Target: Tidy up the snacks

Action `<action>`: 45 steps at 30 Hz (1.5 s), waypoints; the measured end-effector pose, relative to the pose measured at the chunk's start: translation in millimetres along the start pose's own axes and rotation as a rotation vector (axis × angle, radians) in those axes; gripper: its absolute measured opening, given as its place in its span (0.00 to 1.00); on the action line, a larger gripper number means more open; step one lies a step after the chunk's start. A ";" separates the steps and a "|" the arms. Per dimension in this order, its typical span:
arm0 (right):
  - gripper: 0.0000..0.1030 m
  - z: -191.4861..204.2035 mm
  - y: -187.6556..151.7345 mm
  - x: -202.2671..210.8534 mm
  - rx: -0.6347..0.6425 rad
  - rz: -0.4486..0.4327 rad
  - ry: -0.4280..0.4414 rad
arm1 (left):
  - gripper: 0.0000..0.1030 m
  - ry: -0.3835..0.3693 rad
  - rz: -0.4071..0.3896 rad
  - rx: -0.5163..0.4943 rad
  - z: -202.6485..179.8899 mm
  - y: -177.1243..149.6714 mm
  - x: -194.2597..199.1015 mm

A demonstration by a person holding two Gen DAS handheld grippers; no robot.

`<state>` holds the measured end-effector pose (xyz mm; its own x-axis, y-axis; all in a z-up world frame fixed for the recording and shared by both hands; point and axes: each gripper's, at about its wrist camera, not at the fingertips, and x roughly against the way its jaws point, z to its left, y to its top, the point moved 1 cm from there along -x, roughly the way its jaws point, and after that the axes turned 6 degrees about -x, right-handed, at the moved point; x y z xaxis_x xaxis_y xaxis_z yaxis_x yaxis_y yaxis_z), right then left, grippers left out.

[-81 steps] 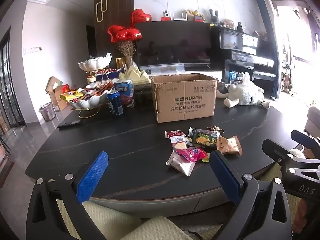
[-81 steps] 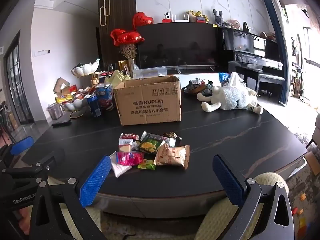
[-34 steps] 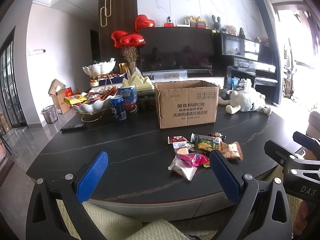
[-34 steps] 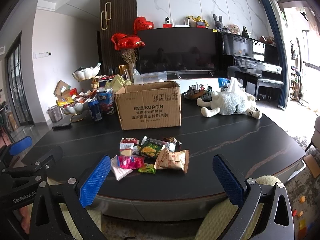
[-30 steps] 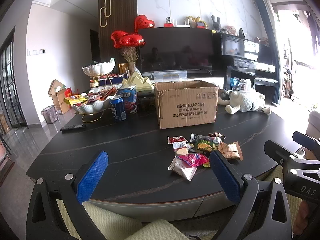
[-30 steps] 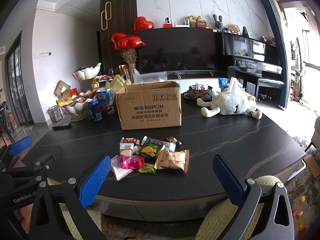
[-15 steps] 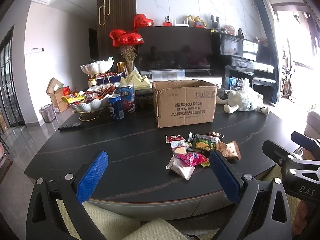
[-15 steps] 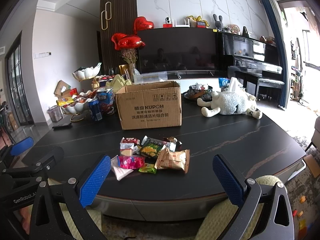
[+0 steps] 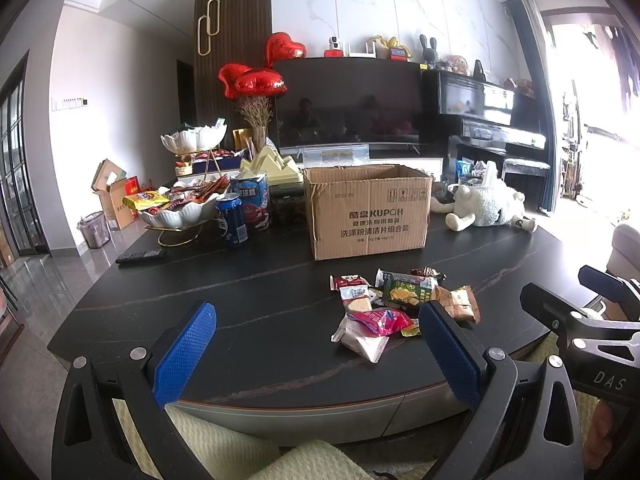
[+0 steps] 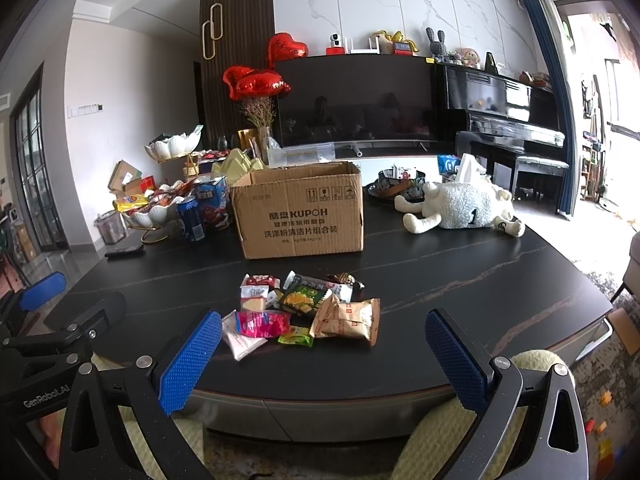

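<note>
A pile of small snack packets lies near the front of the dark table; it also shows in the left wrist view. Behind it stands an open cardboard box, seen too in the left wrist view. My left gripper is open and empty, held back over the table's front edge, left of the pile. My right gripper is open and empty, just in front of the pile.
At the back left stand a white tiered snack bowl, a blue can and a remote. A plush sheep lies at the back right. Cream cushions lie below the table edge.
Both grippers stay open and nearly still. The left wrist view has shifted slightly; the snacks and box have not moved.
</note>
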<state>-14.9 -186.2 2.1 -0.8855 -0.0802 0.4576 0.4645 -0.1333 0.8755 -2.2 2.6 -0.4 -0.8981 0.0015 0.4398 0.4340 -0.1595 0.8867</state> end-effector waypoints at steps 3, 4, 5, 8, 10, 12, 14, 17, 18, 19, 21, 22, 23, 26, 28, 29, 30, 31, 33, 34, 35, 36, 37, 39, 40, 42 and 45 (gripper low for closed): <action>1.00 0.3 0.4 -0.2 0.000 0.000 0.000 | 1.00 -0.001 0.000 0.000 0.2 0.3 -0.2; 1.00 0.3 0.4 0.0 0.000 0.003 0.000 | 1.00 -0.002 0.001 0.000 0.0 0.1 -0.3; 1.00 0.1 0.3 0.0 -0.001 0.004 0.000 | 1.00 -0.001 0.002 0.000 0.2 0.3 -0.2; 1.00 2.6 0.2 -1.4 0.000 0.013 0.000 | 1.00 -0.006 0.008 -0.002 0.8 0.2 -1.3; 1.00 3.4 -0.7 -3.6 0.000 0.018 0.001 | 1.00 -0.011 0.016 -0.003 1.3 -0.5 -3.2; 1.00 3.3 -1.8 -6.3 0.000 0.024 0.001 | 1.00 -0.017 0.024 -0.003 1.6 -2.1 -6.3; 1.00 3.0 -3.3 -9.8 0.000 0.031 -0.001 | 1.00 -0.022 0.033 -0.003 1.8 -3.9 -9.9; 0.99 2.0 -6.6 -17.7 0.002 0.051 0.002 | 1.00 -0.029 0.047 -0.005 2.5 -7.1 -16.5; 0.99 2.0 -8.0 -21.0 0.003 0.060 0.003 | 1.00 -0.032 0.054 -0.007 2.5 -8.2 -19.5; 0.99 1.8 -9.1 -23.7 0.004 0.066 0.004 | 1.00 -0.037 0.061 -0.009 2.3 -9.7 -23.0; 1.00 2.0 -12.0 -31.5 0.009 0.081 0.007 | 1.00 -0.045 0.074 -0.011 1.9 -12.6 -29.0; 1.00 2.0 -14.0 -36.2 0.010 0.092 0.011 | 1.00 -0.051 0.082 -0.011 1.8 -14.2 -32.4; 0.99 2.2 -14.6 -38.1 0.010 0.097 0.013 | 1.00 -0.056 0.090 -0.010 1.8 -15.4 -35.9; 0.99 3.4 -17.7 -50.8 0.014 0.128 0.024 | 1.00 -0.070 0.107 -0.014 1.7 -17.4 -47.6; 0.99 4.0 -18.1 -57.7 0.023 0.136 0.023 | 1.00 -0.082 0.111 -0.018 1.2 -18.4 -54.2; 0.99 3.7 -17.7 -60.8 0.028 0.136 0.019 | 1.00 -0.083 0.113 -0.020 0.3 -18.8 -56.8; 0.99 3.5 -17.6 -64.9 0.032 0.134 0.015 | 0.99 -0.090 0.114 -0.021 -0.3 -19.0 -60.4; 0.99 3.2 -17.2 -69.1 0.035 0.132 0.013 | 0.99 -0.096 0.113 -0.020 -0.8 -19.0 -64.4; 0.99 2.2 -15.7 -73.8 0.036 0.132 0.013 | 0.98 -0.097 0.121 -0.017 -1.2 -18.7 -73.1; 0.99 1.7 -15.1 -77.1 0.037 0.132 0.012 | 0.97 -0.098 0.127 -0.014 -1.4 -18.8 -77.3; 0.99 1.2 -14.5 -80.8 0.040 0.131 0.007 | 0.96 -0.096 0.135 -0.009 -1.3 -19.1 -82.0; 0.99 0.4 -13.6 -85.4 0.040 0.130 0.002 | 0.94 -0.094 0.140 -0.002 -0.5 -19.7 -86.6; 0.99 0.0 -12.9 -88.9 0.040 0.129 0.000 | 0.92 -0.090 0.144 0.006 -0.1 -20.2 -90.7; 0.99 -1.0 -12.5 -98.3 0.039 0.134 -0.008 | 0.87 -0.092 0.164 0.027 1.0 -22.2 -100.4; 0.99 -1.3 -12.7 -103.4 0.037 0.138 -0.011 | 0.82 -0.093 0.171 0.036 1.2 -23.3 -104.2; 0.99 -2.5 -12.9 -111.7 0.027 0.147 -0.009 | 0.78 -0.098 0.198 0.051 1.9 -26.5 -114.2; 0.99 -5.0 -13.0 -122.8 0.008 0.149 -0.014 | 0.73 -0.107 0.238 0.075 2.3 -32.0 -128.5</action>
<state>87.8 -179.5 -66.3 -0.8071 -0.0845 0.5844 0.5904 -0.1129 0.7992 99.5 9.8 -84.9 -0.7594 0.0781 0.6459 0.6394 -0.0939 0.7631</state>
